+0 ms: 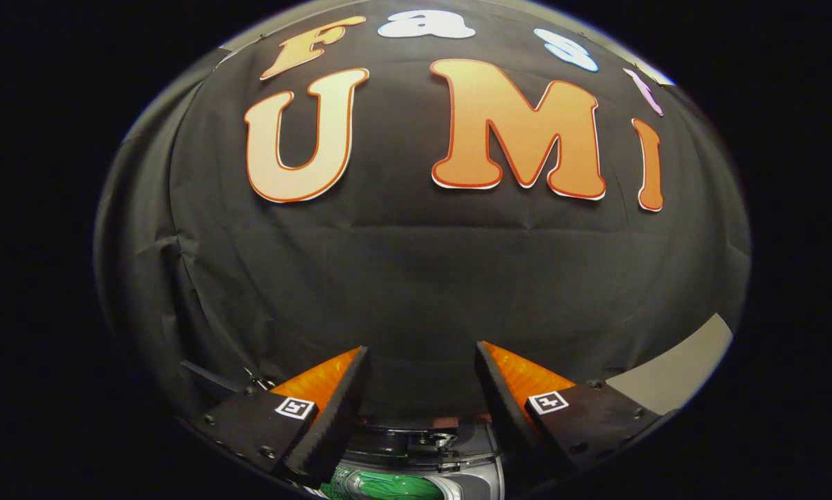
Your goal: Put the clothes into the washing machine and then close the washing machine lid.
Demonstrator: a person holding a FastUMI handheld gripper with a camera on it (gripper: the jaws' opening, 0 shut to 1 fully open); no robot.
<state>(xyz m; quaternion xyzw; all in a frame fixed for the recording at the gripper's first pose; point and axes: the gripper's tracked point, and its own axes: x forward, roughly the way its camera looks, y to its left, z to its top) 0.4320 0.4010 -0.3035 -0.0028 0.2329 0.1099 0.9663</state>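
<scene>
Near first: the claw is wide open w/ nothing in it. Its two fingers point up at about 11 and 1 o'clock, w/ a big gap between them.

Right under the fingers, at 6 o'clock, is the top of the washing machine. You can see a bit of its dark and grey rim down low between the fingers. Something green shows at the very bottom, just below that rim. It may be the clothes or part of the tub; too little shows to tell. I can't tell if the lid is up or down either.

A pale strip of counter or floor sits at about 4 o'clock, past the right finger.

Far off, beyond the fingers, is the booth's wall, a black cloth w/ folds in it.

Which step? My guess: the claw is up high over the machine w/ empty fingers, looking at the wall more than at the machine. So it is either about to go get clothes or about to go for the lid. The view does not settle which.

Next move needs: tip the claw down so the machine and clothes come into sight. Then keep the fingers wide, drop them around the cloth or the lid edge, and squeeze.
</scene>
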